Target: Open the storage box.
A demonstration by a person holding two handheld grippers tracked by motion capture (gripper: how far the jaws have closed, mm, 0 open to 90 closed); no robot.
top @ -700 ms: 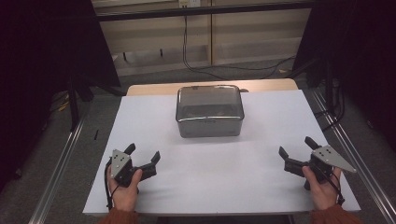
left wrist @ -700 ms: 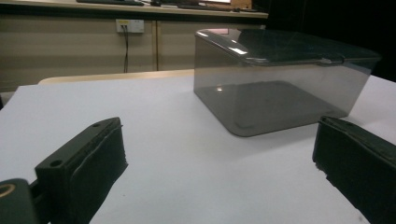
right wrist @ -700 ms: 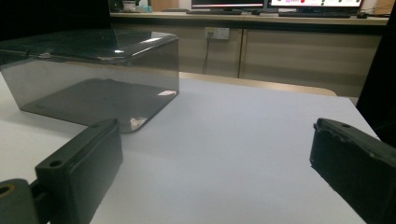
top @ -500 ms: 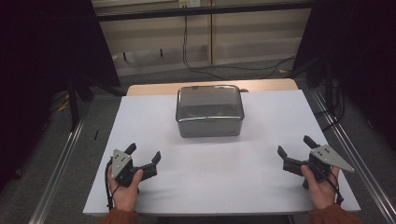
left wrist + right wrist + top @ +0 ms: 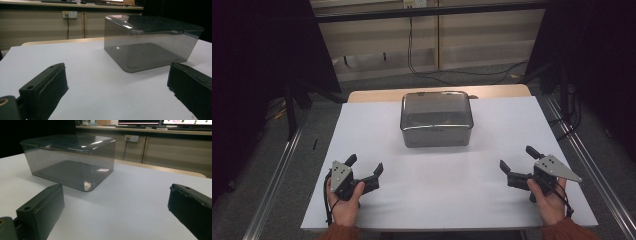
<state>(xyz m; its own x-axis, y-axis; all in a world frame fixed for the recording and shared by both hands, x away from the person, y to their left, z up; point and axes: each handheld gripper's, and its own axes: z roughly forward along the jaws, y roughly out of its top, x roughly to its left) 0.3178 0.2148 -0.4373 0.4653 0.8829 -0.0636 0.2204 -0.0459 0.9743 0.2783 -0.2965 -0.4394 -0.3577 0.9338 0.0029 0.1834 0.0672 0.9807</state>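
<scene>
A smoky see-through plastic box (image 5: 436,119) with a closed lid stands at the middle back of the white table (image 5: 432,200). It looks empty in the left gripper view (image 5: 150,42) and in the right gripper view (image 5: 72,160). My left gripper (image 5: 364,168) rests near the front left, held in a hand, open with nothing between its jaws. Near the front right my right gripper (image 5: 519,159) is also hand-held and open, empty. Both point toward the box and stand well short of it.
Metal rails (image 5: 277,180) run along both sides of the table. Cables (image 5: 427,70) lie on the floor behind it, below a wall socket (image 5: 69,14). A wooden edge (image 5: 372,95) shows behind the white surface.
The right gripper has shifted slightly left, toward the table's middle. The left gripper and the box have stayed put.
</scene>
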